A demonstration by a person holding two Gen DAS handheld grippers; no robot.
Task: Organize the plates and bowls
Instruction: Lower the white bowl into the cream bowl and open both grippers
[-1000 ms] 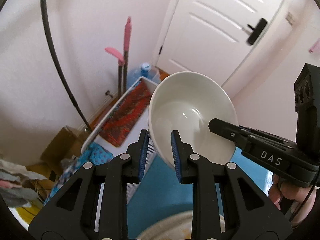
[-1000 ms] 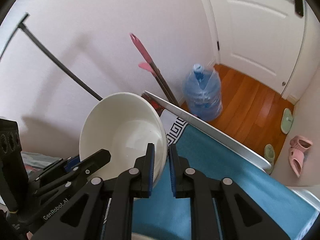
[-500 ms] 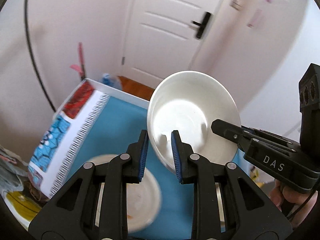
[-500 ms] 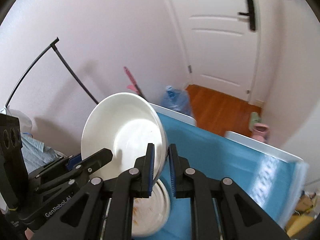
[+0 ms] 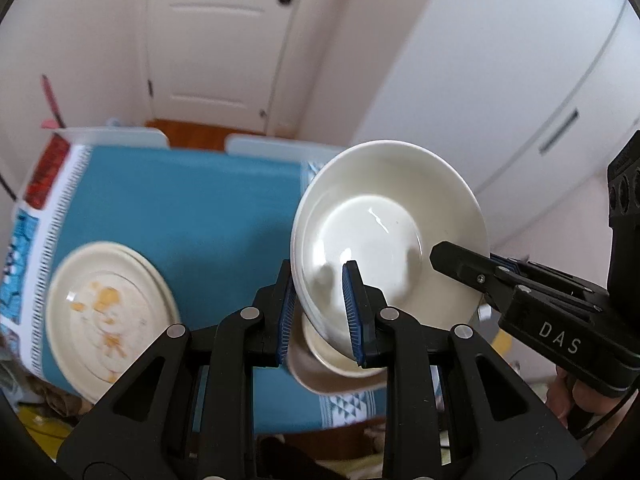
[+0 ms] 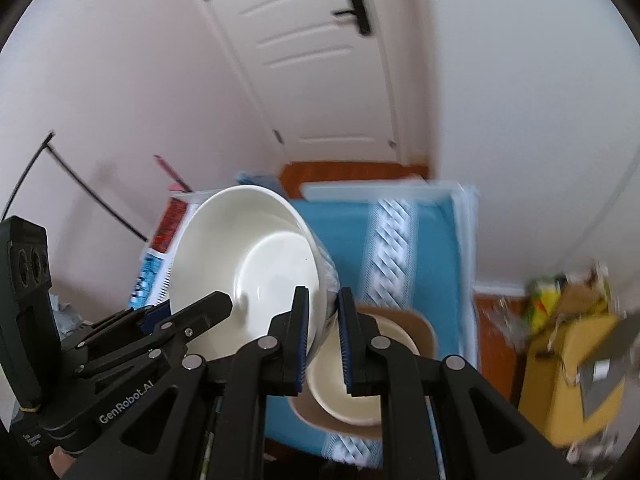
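- Above the worktop (image 5: 192, 208), white bowl (image 5: 388, 232) is held tilted in the air: left tool (image 5: 320, 308) clamps its near rim, right tool (image 6: 323, 336) clamps the opposite rim.
- Directly below: beige dish on a brown plate (image 6: 420, 328), near the worktop's front edge.
- Stained plate (image 5: 108, 312) sits by the left edge; blue cloth between is bare.
- Bowl and tools hide most of the lower stack; frames are blurred.

the brown dish (image 6: 416, 332) under the bowl (image 6: 248, 264) is mostly covered, stained plate (image 5: 108, 316) is smeared by blur, and the clutter (image 6: 568, 320) on the right is unreadable
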